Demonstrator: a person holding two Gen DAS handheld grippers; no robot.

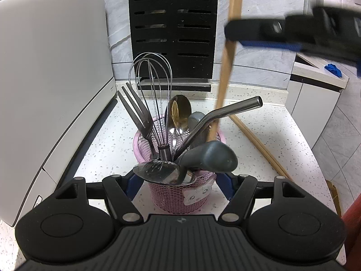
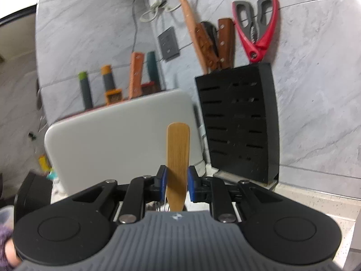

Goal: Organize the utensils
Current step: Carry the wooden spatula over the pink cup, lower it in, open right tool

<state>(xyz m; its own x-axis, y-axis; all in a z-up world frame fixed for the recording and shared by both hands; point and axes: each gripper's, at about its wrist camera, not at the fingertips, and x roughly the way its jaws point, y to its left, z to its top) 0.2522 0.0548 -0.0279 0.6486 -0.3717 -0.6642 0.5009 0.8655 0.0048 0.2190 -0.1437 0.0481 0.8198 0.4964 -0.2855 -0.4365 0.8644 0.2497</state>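
Left wrist view: the left hand-held gripper (image 1: 178, 184) is clamped on the pink mesh cup (image 1: 180, 192), steadying it on the speckled bench (image 1: 270, 135). A wire whisk (image 1: 151, 85), steel fork (image 1: 135, 110) and bent metal straw (image 1: 225, 110) stand inside. The flat wooden spatula (image 1: 227, 67) has its lower end at the cup's rim. A chopstick (image 1: 259, 144) lies just beside the cup.

Right wrist view: the right hand-held gripper (image 2: 177, 181) pinches the spatula (image 2: 177, 155) between blue pads (image 2: 191, 184). The step looks like insertion; next, lower it past the crowded handles.

Black ribbed tool (image 2: 177, 183) with blue pads (image 2: 163, 181), silver screws, round side discs, fuzzy purple sleeve (image 2: 4, 232).
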